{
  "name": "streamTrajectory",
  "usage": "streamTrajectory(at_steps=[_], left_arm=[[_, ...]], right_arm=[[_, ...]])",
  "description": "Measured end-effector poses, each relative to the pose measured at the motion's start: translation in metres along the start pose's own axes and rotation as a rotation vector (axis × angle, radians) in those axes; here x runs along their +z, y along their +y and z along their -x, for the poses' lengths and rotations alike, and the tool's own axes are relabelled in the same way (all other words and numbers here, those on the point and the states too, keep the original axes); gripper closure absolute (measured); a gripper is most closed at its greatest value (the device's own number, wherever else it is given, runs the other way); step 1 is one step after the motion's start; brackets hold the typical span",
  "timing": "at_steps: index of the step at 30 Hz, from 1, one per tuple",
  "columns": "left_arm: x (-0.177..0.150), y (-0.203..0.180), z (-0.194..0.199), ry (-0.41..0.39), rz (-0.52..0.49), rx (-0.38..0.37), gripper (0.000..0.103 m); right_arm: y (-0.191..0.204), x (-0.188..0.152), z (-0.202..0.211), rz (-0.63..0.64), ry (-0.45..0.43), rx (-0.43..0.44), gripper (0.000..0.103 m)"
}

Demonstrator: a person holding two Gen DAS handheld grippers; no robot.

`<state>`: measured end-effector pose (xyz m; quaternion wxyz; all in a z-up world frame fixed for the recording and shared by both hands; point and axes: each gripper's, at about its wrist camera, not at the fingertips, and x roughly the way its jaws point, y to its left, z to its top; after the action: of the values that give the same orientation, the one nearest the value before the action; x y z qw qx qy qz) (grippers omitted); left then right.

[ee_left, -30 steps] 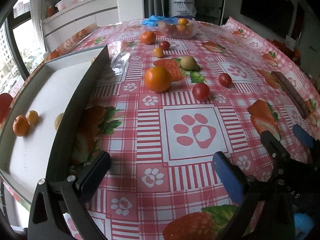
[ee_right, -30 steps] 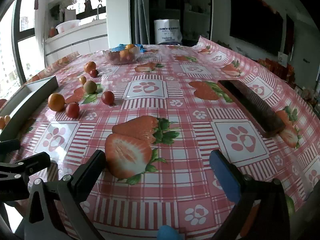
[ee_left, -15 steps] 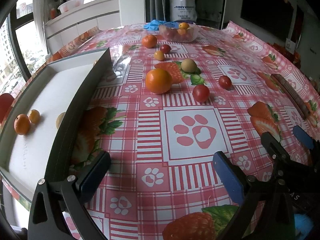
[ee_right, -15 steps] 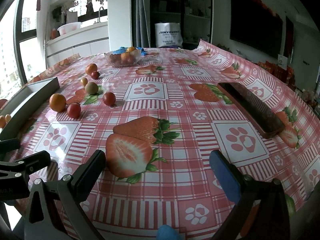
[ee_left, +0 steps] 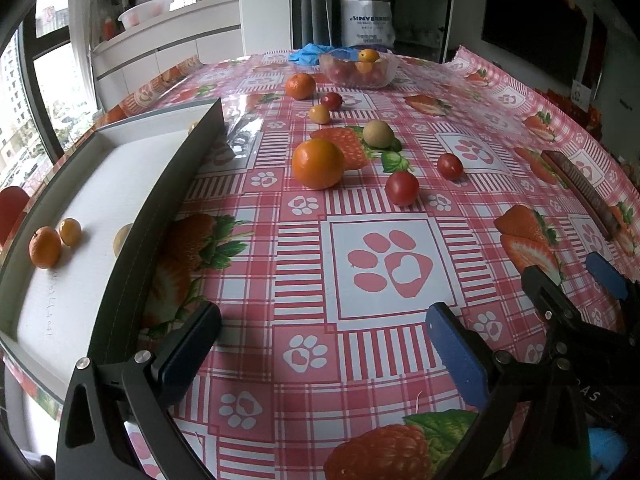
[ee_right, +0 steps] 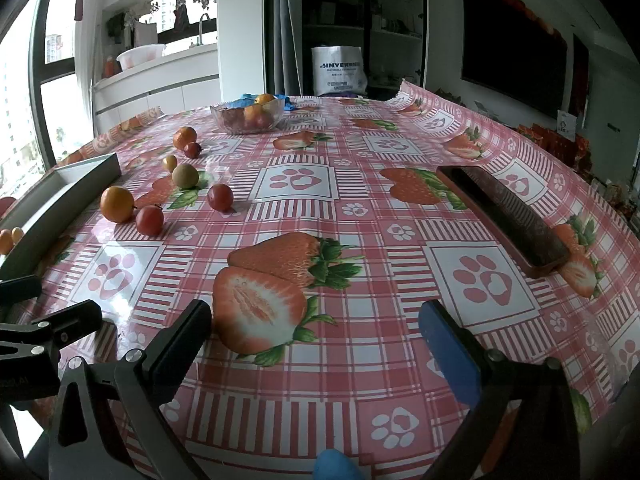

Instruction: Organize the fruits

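Tools, left [ee_left: 320, 344] and right [ee_right: 316, 336], hover low over the desk [ee_left: 384, 208], jaws wide, holding nothing; orange [ee_left: 318, 163] and tomato [ee_left: 402, 188] lie ahead beside the tray [ee_left: 160, 200].

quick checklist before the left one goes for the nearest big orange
1. Left hand-held gripper open and holding nothing: ok.
2. Big orange in plain view, nothing on top: ok.
3. Room around it: not ok, a red tomato sits close on its right.
4. Tray has bare floor beyond the small orange already inside: ok.
5. Right hand-held gripper open and off to the side: ok.
6. Whether the orange will roll when touched: cannot tell.
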<state>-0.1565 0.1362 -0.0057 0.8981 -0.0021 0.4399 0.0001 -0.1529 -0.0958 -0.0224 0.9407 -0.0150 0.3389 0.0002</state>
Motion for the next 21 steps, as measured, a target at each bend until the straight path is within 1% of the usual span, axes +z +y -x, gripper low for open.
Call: streamTrajectory(at_steps=[21], left_arm=[[-0.0009, 0.0003, 0.0008, -0.005, -0.001, 0.000, 0.000]], right_arm=[[-0.0001, -0.0003, -0.0001, 0.000, 0.000, 0.000, 0.000]])
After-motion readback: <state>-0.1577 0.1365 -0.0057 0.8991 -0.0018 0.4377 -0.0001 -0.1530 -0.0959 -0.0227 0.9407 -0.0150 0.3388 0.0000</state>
